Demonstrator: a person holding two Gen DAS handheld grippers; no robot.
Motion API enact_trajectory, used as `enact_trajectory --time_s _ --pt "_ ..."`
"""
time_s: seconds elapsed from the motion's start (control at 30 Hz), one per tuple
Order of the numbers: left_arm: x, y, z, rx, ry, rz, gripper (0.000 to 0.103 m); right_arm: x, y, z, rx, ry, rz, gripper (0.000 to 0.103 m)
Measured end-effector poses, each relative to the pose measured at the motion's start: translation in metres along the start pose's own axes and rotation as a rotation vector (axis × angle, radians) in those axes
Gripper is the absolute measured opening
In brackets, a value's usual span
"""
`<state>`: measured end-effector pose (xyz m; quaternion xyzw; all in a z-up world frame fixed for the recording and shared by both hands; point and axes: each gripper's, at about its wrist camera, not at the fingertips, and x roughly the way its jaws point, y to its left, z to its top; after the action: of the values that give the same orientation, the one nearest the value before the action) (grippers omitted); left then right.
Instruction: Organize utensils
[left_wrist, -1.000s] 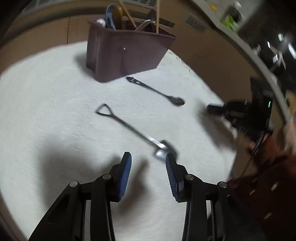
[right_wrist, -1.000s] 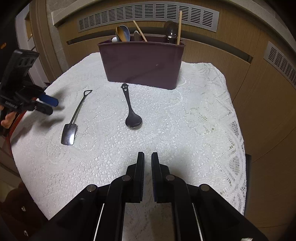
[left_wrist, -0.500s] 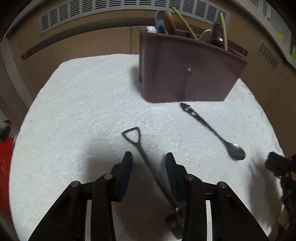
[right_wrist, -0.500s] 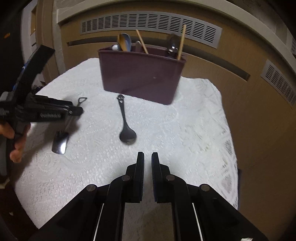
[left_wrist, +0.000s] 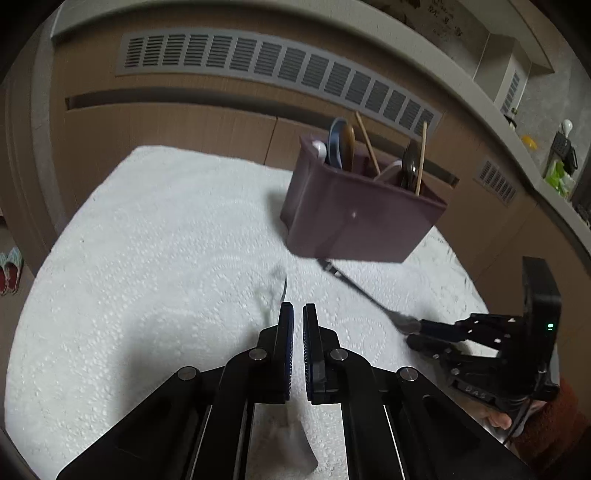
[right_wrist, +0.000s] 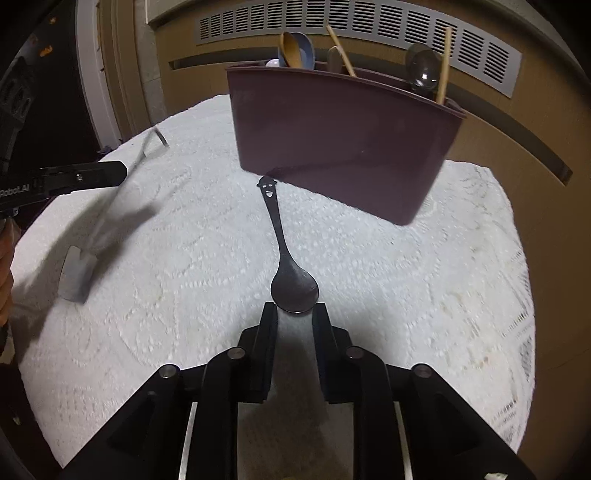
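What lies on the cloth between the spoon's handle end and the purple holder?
Nothing. In the right wrist view, the spoon points its smiley-face handle end at the foot of the purple holder, with only bare white cloth between them.

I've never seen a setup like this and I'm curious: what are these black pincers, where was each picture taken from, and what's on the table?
There is no robot. A person holds two-finger tongs in each hand, and a camera on each looks along its fingers. One picture comes from the left tongs, the other from the right tongs. A maroon holder of spoons and chopsticks stands on the white lace tablecloth. The left tongs have just closed on a shovel-shaped spoon. The right tongs have just been opening. The bowl of a smiley-handled spoon lies between their tips, ungripped.
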<state>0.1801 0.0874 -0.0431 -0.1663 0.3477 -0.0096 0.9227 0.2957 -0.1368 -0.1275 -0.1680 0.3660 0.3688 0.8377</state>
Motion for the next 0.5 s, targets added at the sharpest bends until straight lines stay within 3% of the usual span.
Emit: enact_trajectory --time_s 0.1,0.2,0.3,0.4,0.5 --pt "-0.005 0.005 0.004 -0.017 -0.017 -0.030 0.005 0.008 0.005 0.009 -0.024 -0.014 0.002 0.023" --pt "-0.005 0.012 0.008 -0.014 -0.010 0.000 0.005 0.016 0.012 0.017 -0.051 -0.034 -0.018 0.023" --pt "0.003 0.021 0.003 -0.054 0.055 0.020 0.005 0.014 0.011 0.025 -0.045 -0.007 0.017 0.023" --pt "0.015 0.032 -0.010 -0.102 0.143 -0.007 0.007 -0.001 0.008 0.025 -0.031 -0.055 0.044 0.023" --pt "0.006 0.028 -0.029 -0.069 0.143 0.002 0.010 -0.013 0.010 0.024 -0.031 -0.071 0.013 0.023"
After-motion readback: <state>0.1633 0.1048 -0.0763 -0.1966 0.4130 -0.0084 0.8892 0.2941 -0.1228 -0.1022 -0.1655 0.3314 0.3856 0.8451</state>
